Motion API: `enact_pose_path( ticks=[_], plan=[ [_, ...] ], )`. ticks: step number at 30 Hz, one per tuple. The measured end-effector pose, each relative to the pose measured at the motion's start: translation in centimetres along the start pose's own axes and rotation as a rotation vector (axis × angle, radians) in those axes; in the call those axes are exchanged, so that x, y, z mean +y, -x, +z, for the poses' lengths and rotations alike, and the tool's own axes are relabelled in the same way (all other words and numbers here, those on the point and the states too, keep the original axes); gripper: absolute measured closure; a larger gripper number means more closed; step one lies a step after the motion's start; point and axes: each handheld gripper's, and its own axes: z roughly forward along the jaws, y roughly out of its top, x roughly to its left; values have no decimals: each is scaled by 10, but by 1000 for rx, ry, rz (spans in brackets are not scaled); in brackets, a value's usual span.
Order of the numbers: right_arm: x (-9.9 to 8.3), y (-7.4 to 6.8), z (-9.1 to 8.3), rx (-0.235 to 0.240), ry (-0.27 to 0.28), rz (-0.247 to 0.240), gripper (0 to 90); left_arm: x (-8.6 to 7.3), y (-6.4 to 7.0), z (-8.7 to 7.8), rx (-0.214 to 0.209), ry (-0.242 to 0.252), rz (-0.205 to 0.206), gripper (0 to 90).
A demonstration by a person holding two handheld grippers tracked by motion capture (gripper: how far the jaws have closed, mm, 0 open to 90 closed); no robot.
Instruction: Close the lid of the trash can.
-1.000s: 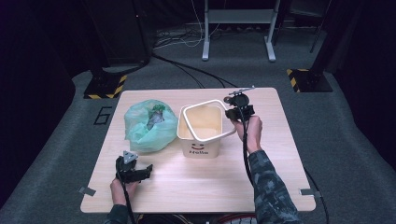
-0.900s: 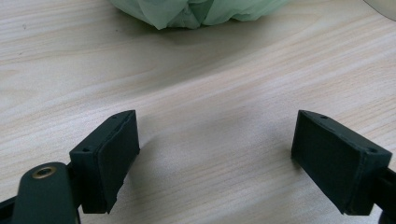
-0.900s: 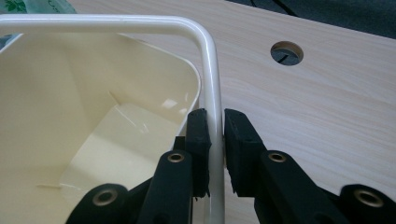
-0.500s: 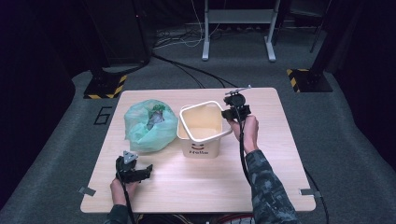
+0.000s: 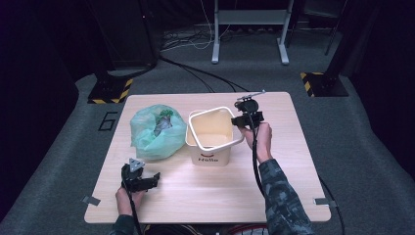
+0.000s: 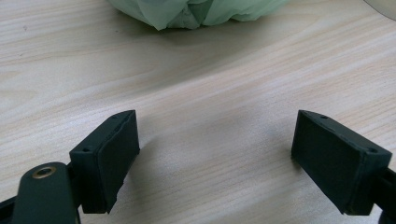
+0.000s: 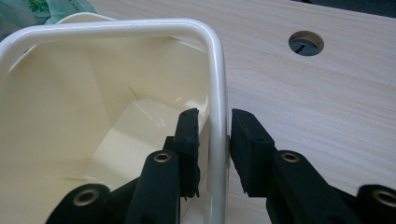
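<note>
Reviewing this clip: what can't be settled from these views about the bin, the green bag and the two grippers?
- Green bag: contents too small in the high view; cut off by the top edge in the left gripper view.
- Cream bin: floor partly hidden by its own walls.
- Right gripper: jaws flank the bin rim; firm contact unclear.
- Left gripper: plainly open.

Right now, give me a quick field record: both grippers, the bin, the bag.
right gripper: jaws either side of the bin's rim, closed on it
left gripper: open, holding nothing, low over the table
bin: cream, upright, mid-table, nothing visible inside
bag: green, beside the bin on its left, beyond the left gripper
</note>
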Motion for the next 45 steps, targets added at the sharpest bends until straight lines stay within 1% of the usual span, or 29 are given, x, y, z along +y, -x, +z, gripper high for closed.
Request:
enact_pose_path(
  ticks=[9, 12, 16, 18, 24, 26, 27, 30, 31, 33, 35, 36, 37, 38, 39, 40, 41, 42, 43, 45],
  plan=[
    [-1, -3, -3, 11, 7, 6, 696, 0, 0, 0, 0, 0, 2, 147],
    [-1, -4, -4, 22, 11, 7, 679, 0, 0, 0, -1, 0, 2, 147],
    [-1, -9, -5, 27, 6, 4, 647, 0, 0, 0, -3, 0, 1, 147],
    [0, -11, -5, 27, 3, -2, 647, 0, 0, 0, -2, -1, 1, 146],
    [1, -13, -5, 33, -4, -1, 636, 0, 0, 0, -2, -1, 1, 147],
    [1, -14, -3, 33, -4, -5, 631, 0, 1, -1, 1, 1, 13, 147],
    [1, -14, -3, 33, -4, -5, 631, 0, 1, -1, 1, 1, 13, 148],
    [3, -12, 0, 27, -9, -9, 634, -3, 1, -5, -17, -11, 12, 149],
    [3, -11, 1, 27, -10, -8, 634, -3, 1, -5, -17, -11, 12, 150],
    [4, -10, 1, 28, -8, -4, 636, -5, 3, -9, -31, -11, -1, 151],
    [4, -9, 2, 27, -8, -5, 640, -5, 7, -15, -45, 0, 1, 152],
    [4, -11, 2, 23, -6, -3, 642, -1, 10, -22, -73, 13, -9, 152],
    [4, -11, 2, 23, -6, -3, 642, -1, 10, -22, -73, 13, -9, 152],
    [4, -12, 2, 28, -4, -4, 643, 3, 11, -26, -87, 18, -5, 153],
    [4, -13, 2, 29, 0, -6, 642, 11, 16, -32, -113, 34, -6, 153],
    [4, -13, 2, 29, 0, -6, 642, 11, 16, -32, -113, 34, -6, 154],
    [4, -14, 2, 26, -2, -12, 642, 15, 18, -34, -125, 42, -5, 154],
    [3, -15, 3, 31, 3, -7, 642, 26, 22, -40, -146, 51, 6, 156],
    [3, -15, 3, 31, 3, -7, 642, 26, 22, -40, -146, 51, 6, 156],
    [3, -16, 3, 33, 2, -9, 641, 37, 26, -44, -163, 57, 9, 157]
  ],
)
